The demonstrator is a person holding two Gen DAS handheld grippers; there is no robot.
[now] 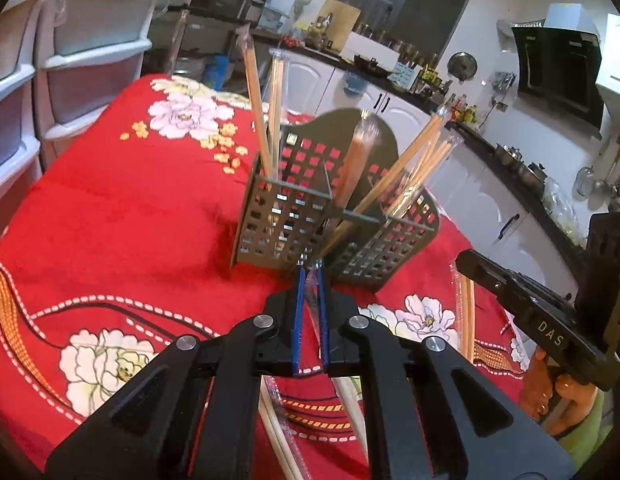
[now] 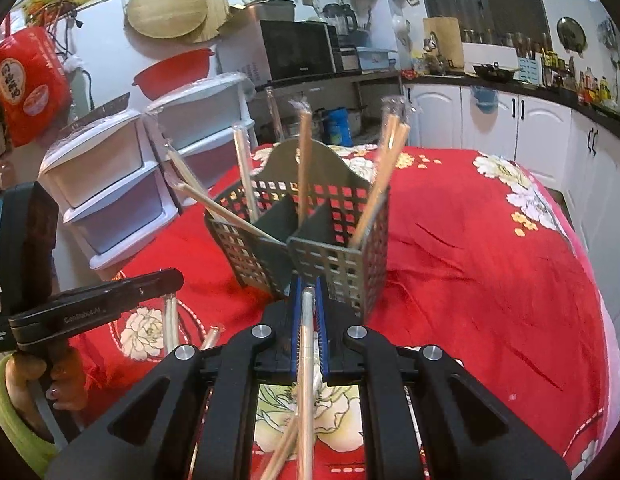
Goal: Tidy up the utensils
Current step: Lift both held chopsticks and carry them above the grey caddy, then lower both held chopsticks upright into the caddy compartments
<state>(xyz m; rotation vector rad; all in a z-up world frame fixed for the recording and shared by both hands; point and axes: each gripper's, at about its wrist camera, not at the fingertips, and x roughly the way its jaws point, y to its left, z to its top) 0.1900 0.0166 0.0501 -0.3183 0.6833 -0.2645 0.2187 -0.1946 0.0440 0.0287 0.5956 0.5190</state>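
A dark grey perforated utensil holder [image 1: 286, 220] [image 2: 338, 256] stands on the red floral tablecloth [image 1: 130, 208], with several wrapped wooden chopsticks [image 1: 256, 112] [image 2: 304, 160] leaning in its compartments. My left gripper [image 1: 310, 276] hovers just in front of it, shut on the clear wrapper of a chopstick pair [image 1: 350, 404] that hangs down beneath it. My right gripper [image 2: 309, 284] is also close to the holder's front, shut on a pale wrapped chopstick pair [image 2: 307, 344]. Each gripper shows in the other's view: the right gripper [image 1: 526, 304], the left gripper [image 2: 98, 300].
White plastic drawer units [image 1: 90, 60] [image 2: 110, 184] stand beside the table's far left edge. A kitchen counter with white cabinets [image 2: 530, 120] runs behind. A person's hand [image 2: 66, 376] grips the left handle. The tablecloth [image 2: 490, 280] spreads right of the holder.
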